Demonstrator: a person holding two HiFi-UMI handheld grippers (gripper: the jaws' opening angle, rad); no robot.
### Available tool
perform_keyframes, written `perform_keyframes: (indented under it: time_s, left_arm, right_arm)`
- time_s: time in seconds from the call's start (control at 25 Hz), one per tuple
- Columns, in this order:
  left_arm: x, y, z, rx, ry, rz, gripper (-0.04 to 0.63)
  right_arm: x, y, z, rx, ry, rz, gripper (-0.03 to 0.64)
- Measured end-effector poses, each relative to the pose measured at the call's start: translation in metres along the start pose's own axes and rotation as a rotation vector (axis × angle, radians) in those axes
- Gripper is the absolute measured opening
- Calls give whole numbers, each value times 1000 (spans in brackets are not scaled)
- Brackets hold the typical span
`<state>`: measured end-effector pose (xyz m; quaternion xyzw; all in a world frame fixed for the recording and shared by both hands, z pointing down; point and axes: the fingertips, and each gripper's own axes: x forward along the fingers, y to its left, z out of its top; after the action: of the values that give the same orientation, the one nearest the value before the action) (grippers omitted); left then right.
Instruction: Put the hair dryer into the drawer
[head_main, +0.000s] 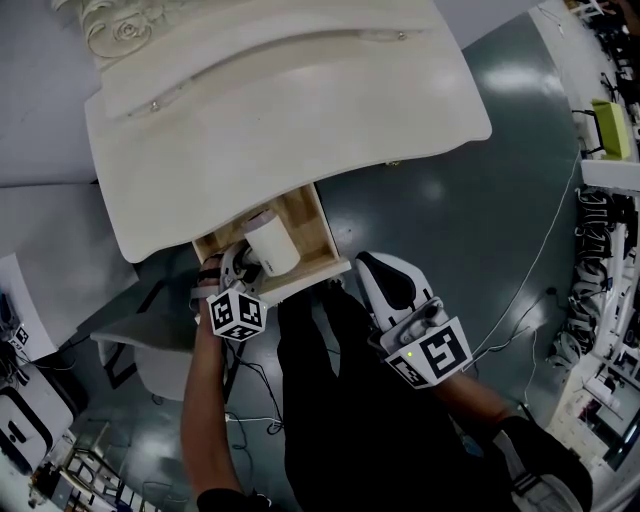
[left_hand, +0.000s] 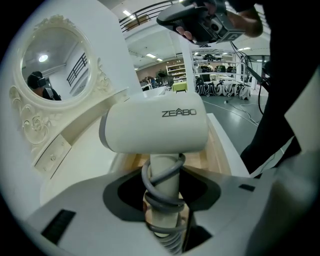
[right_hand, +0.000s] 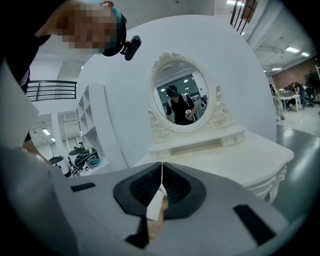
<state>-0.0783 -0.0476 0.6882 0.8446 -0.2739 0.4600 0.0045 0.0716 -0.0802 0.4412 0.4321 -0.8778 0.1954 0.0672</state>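
My left gripper (head_main: 240, 268) is shut on the handle of the white hair dryer (head_main: 270, 243), which hangs over the open wooden drawer (head_main: 312, 222) of the cream dressing table (head_main: 280, 100). In the left gripper view the hair dryer (left_hand: 155, 130) stands upright, barrel across the top, with a grey cord coiled round the handle between the jaws of the left gripper (left_hand: 162, 200). The drawer's wooden bottom (left_hand: 214, 150) shows beneath it. My right gripper (head_main: 372, 265) hangs to the right of the drawer's front. Its jaws are shut with nothing between them (right_hand: 161, 175).
The oval mirror (right_hand: 182, 97) stands at the back of the table top. A low white and grey piece of furniture (head_main: 140, 340) sits left of my legs. Cables (head_main: 540, 260) trail over the grey floor. Benches with equipment (head_main: 605, 200) line the right side.
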Motion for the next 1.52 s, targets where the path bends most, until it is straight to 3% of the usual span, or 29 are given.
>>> perform_keyframes:
  time_s: [1.24,1.52]
  left_arm:
    - [63,-10,-32,-7,127,-62,196]
    - [75,-13,-32,52,183,-70,196]
  right_arm:
    - [41,12,-54,-30,125,39,32]
    - [43,9,-58,-24,131,33,32]
